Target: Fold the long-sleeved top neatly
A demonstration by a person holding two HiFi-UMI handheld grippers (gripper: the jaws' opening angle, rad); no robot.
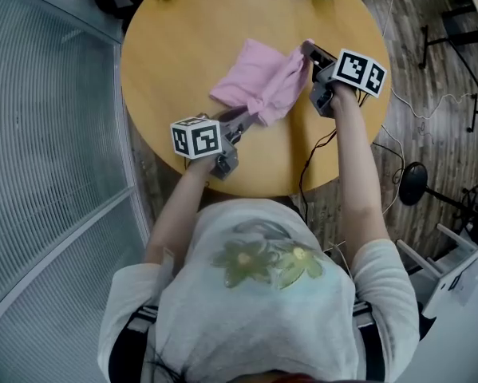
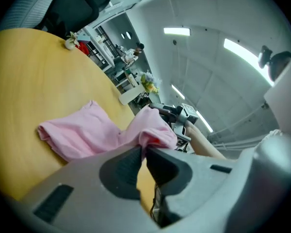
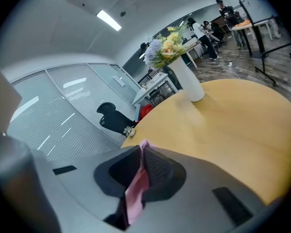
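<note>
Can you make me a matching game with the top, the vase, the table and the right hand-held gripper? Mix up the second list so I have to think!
Things:
1. long-sleeved top
2. vase
3. table
4. right hand-held gripper

What fits:
A. round and yellow-brown
B. shut on the top
C. white, with flowers in it
D. pink and bunched up

Right pairs: 1-D, 2-C, 3-A, 4-B
</note>
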